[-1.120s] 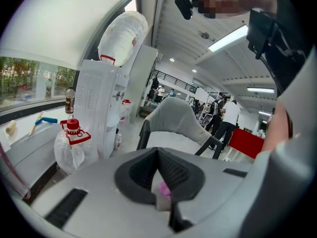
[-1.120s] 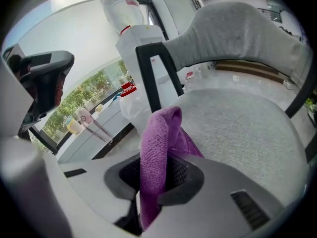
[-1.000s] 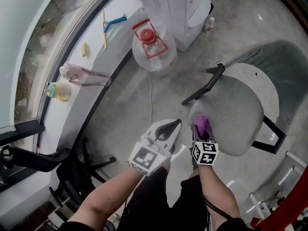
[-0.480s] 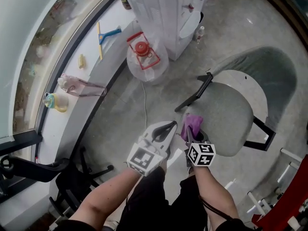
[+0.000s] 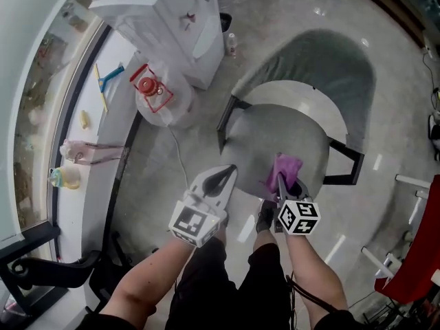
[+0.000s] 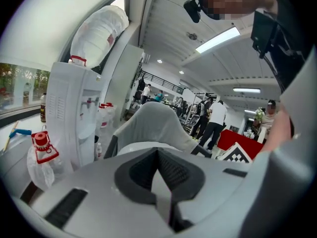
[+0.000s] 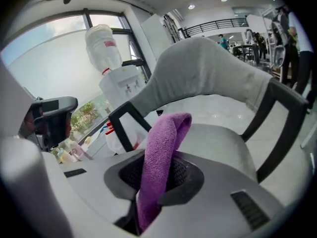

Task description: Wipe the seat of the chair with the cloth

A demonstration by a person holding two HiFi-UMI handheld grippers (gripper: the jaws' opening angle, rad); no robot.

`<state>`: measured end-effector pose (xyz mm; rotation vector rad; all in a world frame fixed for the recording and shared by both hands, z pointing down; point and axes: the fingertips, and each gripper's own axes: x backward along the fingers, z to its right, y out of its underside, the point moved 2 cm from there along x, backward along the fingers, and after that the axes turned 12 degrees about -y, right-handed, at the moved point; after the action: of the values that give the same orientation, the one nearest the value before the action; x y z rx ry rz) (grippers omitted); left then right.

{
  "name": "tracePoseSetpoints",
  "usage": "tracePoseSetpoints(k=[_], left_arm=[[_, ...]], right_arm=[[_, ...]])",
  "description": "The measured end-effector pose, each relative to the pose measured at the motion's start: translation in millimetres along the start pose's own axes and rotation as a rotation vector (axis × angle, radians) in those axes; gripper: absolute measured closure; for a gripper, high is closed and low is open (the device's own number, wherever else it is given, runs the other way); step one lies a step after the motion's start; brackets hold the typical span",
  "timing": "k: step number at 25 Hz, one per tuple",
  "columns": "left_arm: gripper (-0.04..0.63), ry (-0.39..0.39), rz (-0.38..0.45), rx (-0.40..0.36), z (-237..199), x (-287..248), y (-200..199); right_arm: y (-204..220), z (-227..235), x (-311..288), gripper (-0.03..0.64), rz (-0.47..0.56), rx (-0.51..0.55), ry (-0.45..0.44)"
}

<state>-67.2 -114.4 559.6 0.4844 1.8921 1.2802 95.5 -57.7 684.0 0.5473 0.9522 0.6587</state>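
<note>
Left tool [image 5: 224, 173]: jaws pressed together with nothing between them, held over the floor [image 5: 159, 174] just left of the chair [image 5: 323, 67].
Right tool [image 5: 284, 186]: jaws clamped on a purple cloth [image 5: 286, 166], with a fold of it standing up past the tips.
Cloth position: over the front edge of the grey seat [image 5: 275, 133]; I cannot tell whether it touches the seat.
Seat: bare, with no wipe marks visible.
Done, by my reading: the cloth is in the tool and at the chair.
Left to do: lowering the cloth and wiping across the whole seat.
</note>
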Motion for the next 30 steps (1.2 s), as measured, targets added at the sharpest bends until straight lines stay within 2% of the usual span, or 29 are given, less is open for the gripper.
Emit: tracePoseSetpoints(k=[6,10,14,19,24,27,30], left_arm=[[0.588,0.027,-0.032,-0.02,41.7,-24.5,5.7],[0.588,0.043,-0.06,0.003,59.2,-32.9,10.2],[0.588,0.042,-0.06,-0.041,60.5,-39.4,22.3],[0.588,0.014,-0.079,-0.012,50.2,-39.1,32.6],[0.588,-0.016,-0.083,0.035,31.8,-31.0,31.2],[0.588,-0.025,-0.075,0.037,20.3,-26.9,30.0],[0.588,-0.027,-0.06,0.035,10.4,-23.8,27.0]], right_arm=[[12.9,106.9,53.5,0.551,-0.022,0.038,0.221],[33.6,151.1,71.3,0.551,-0.087,0.042,0.306],[54.1,171.0,63.2,0.551,-0.154,0.049,0.305],[76.7,177.1,32.8,0.551,-0.225,0.044,0.295],[78.7,162.9,9.8,0.549,-0.232,0.024,0.303],[77.7,146.5,-4.0,0.549,-0.237,0.028,0.268],[75.5,124.1,-23.8,0.549,-0.25,0.047,0.197]])
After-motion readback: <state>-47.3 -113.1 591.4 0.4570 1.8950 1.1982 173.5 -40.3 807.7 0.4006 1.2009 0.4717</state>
